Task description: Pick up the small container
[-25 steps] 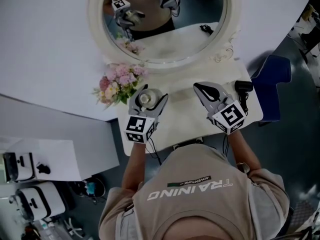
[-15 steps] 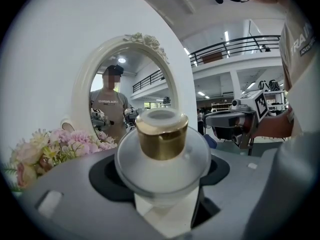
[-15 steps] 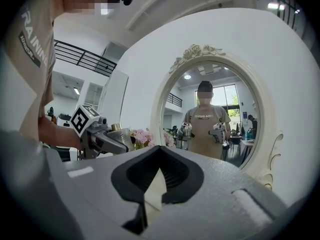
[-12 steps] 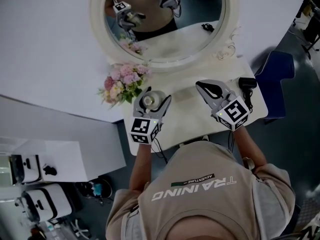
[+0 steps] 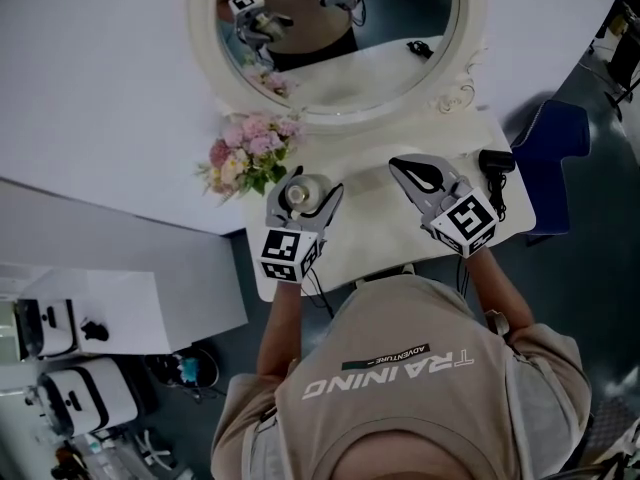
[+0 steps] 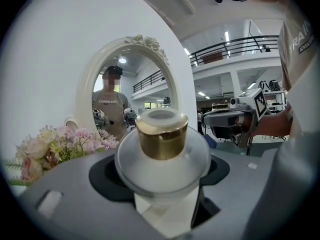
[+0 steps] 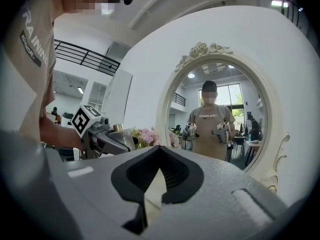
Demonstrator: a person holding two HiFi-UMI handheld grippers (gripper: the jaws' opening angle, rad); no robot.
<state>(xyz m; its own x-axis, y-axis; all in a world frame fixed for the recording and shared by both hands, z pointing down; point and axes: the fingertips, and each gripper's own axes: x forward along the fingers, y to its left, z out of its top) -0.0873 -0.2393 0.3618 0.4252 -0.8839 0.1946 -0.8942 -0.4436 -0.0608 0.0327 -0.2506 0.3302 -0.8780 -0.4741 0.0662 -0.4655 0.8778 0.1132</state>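
The small container (image 5: 298, 195) is a frosted glass jar (image 6: 162, 156) with a gold collar and a white cap. It sits between the jaws of my left gripper (image 5: 312, 186), which close on its round body from both sides, just right of the flowers. In the left gripper view the jar fills the gap between the jaws, and its base is hidden. My right gripper (image 5: 398, 163) hovers over the right half of the white dressing table (image 5: 375, 243). Its jaws meet at the tips (image 7: 159, 150) with nothing between them.
A bunch of pink flowers (image 5: 250, 155) stands at the table's back left. A white-framed oval mirror (image 5: 470, 63) rises behind the table. A black hair dryer (image 5: 492, 166) lies at the table's right end, and a blue chair (image 5: 552, 153) stands beyond it.
The head view has shifted a little. Both grippers keep their places over the table, and the jar stays between the left jaws.
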